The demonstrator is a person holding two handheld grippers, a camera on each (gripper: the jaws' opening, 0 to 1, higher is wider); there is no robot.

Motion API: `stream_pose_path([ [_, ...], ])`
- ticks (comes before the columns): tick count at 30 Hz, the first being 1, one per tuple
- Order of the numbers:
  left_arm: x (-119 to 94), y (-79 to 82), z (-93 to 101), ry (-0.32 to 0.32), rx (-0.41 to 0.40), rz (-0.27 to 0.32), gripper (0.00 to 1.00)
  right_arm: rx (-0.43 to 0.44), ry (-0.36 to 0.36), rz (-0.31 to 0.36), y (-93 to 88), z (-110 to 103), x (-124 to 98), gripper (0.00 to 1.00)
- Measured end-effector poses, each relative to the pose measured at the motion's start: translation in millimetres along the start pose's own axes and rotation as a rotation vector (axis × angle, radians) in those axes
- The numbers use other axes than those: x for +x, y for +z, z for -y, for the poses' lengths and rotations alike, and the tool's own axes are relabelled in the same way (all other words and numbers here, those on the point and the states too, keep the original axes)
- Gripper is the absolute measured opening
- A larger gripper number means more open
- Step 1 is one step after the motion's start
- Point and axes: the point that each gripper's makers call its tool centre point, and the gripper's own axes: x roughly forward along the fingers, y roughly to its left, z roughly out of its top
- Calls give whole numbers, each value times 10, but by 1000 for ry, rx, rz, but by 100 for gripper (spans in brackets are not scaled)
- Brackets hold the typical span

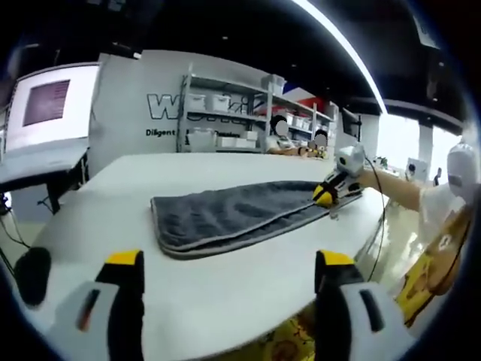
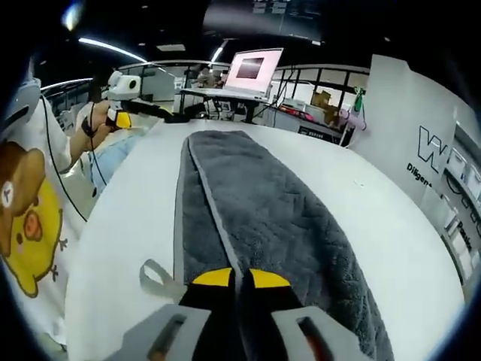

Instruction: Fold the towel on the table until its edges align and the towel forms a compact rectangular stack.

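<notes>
White table (image 1: 225, 301), folded grey towel (image 2: 278, 218), right gripper (image 2: 239, 280) jaws pinching it

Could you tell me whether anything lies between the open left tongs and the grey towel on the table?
Nothing visible does. Bare white table lies between the left tongs and the near edge of the grey towel. The right tongs sit on its far end.

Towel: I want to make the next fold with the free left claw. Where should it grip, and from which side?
Grip the towel's near end corner, coming in low from the table edge beside the open left claw. The towel lies flat and long, and the right claw is shut on the far end.
</notes>
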Motion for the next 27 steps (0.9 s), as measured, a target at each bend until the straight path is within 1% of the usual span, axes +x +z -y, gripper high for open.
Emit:
stream_pose_path([
  [4,-6,-2,-1,-1,0,0,99,6,3,8,34,-8,-41,6],
  [9,-9,2,10,-3,1,0,99,-6,15,21,109,-127,-127,6],
  [13,3,-2,20,-7,0,0,99,-16,37,21,134,-219,-183,6],
  [16,17,-14,25,-11,-1,-3,98,-27,62,9,118,-383,-207,6],
  [20,36,-20,45,-18,-1,-6,98,-37,74,0,92,-478,-210,6],
  [25,57,-14,68,-26,5,-8,98,-28,77,-1,66,-486,-190,6],
  [27,62,-8,74,-28,6,-7,98,-9,83,-1,44,-476,-165,6],
])
